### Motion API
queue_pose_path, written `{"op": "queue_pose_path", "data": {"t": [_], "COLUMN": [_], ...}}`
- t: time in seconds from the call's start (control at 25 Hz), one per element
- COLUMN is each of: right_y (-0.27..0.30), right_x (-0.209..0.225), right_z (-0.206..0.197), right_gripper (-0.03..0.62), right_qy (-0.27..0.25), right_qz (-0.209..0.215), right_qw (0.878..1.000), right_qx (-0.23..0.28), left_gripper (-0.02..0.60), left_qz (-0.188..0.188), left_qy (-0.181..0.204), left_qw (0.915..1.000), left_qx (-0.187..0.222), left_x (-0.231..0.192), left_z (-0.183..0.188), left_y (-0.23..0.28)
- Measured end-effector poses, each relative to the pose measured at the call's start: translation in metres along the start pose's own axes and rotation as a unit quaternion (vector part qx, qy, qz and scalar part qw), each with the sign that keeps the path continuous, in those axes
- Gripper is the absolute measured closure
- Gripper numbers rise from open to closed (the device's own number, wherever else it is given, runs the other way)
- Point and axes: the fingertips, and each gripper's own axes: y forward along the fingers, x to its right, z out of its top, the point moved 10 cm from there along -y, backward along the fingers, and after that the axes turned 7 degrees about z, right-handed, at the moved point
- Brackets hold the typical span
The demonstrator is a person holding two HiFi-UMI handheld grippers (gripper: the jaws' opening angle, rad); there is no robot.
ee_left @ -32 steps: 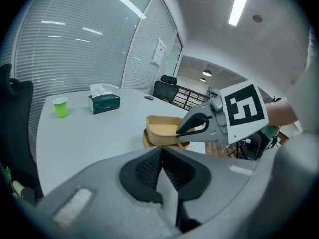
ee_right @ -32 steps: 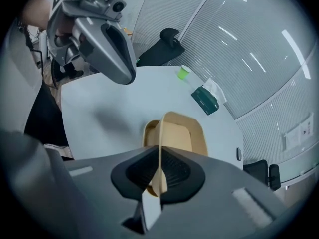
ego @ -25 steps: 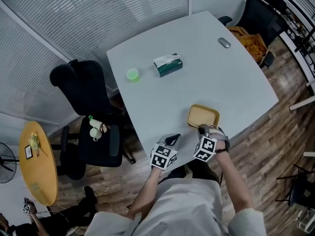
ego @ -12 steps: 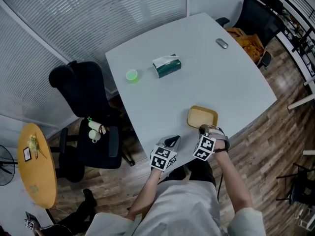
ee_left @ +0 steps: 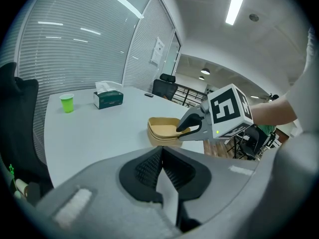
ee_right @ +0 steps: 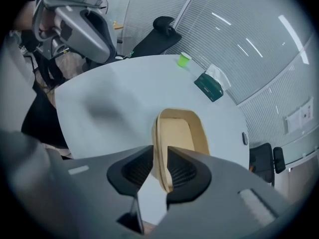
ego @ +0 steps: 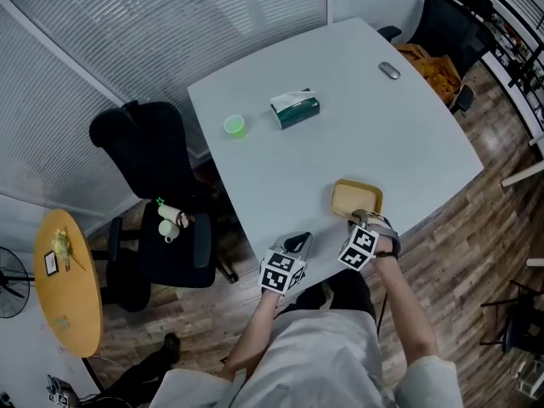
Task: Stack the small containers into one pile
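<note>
Hovering at the table's (ego: 340,126) near edge, the right tool (ee_right: 159,169) has just been opening its jaws, which are now loose around the near rim of the stacked tan containers (ego: 356,197). The left tool (ee_left: 162,164) sits alongside, jaws together, empty.
</note>
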Motion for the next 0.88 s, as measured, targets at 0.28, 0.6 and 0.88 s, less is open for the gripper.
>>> {"op": "queue_pose_path", "data": {"t": [0.28, 0.6, 0.88], "right_y": [-0.033, -0.063, -0.078], "right_x": [0.006, -0.015, -0.043], "right_z": [-0.003, -0.033, -0.07], "right_gripper": [0.507, 0.507, 0.507], "right_qy": [0.124, 0.315, 0.463], "right_qz": [-0.001, -0.007, -0.071], "right_qw": [0.989, 0.93, 0.847], "right_qx": [0.086, 0.19, 0.252], "left_gripper": [0.575, 0.575, 0.575], "left_qz": [-0.006, -0.02, -0.034], "left_qy": [0.007, 0.029, 0.038], "left_qw": [0.9999, 0.9994, 0.9987], "left_qx": [0.006, 0.001, 0.001], "left_x": [0.006, 0.025, 0.037], "left_z": [0.003, 0.009, 0.01], "left_y": [0.0, 0.006, 0.014]}}
